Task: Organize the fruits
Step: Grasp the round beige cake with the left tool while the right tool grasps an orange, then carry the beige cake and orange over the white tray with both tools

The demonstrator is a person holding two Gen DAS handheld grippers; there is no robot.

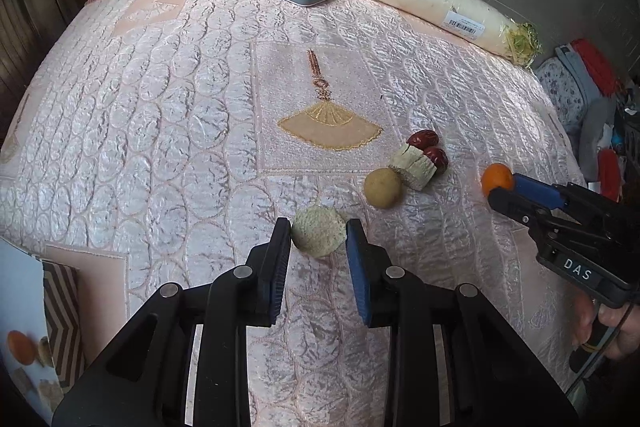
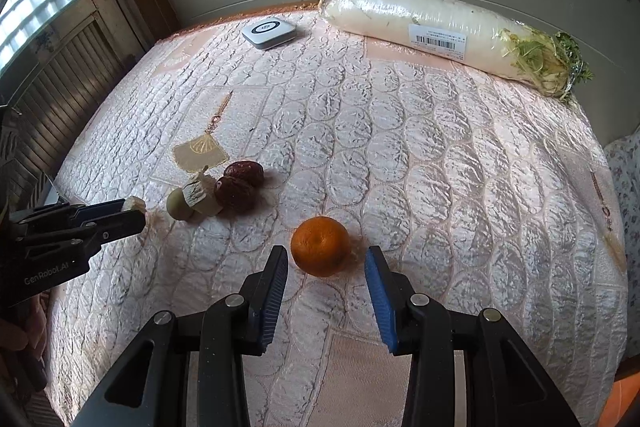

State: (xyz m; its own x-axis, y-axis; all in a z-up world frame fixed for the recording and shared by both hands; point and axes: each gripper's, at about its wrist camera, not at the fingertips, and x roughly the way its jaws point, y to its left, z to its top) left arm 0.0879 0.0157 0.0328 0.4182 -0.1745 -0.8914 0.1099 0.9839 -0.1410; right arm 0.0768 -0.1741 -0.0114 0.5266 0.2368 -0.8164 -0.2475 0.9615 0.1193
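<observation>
My left gripper (image 1: 319,231) is open around a pale netted round fruit (image 1: 319,237) lying on the pink quilted cloth; its fingers flank the fruit closely. My right gripper (image 2: 326,259) is open, its fingers on either side of an orange (image 2: 320,245), with a gap on the right side. The orange also shows in the left wrist view (image 1: 496,179) at the right gripper's tips. Between them lie a yellowish round fruit (image 1: 382,187), a pale cut chunk (image 1: 412,167) and two red dates (image 1: 423,138).
A wrapped white radish (image 2: 440,31) lies along the far right edge of the table. A grey-and-white flat device (image 2: 269,31) sits at the far edge. A printed box (image 1: 36,331) stands at the left front corner. Clutter lies off the table's right side.
</observation>
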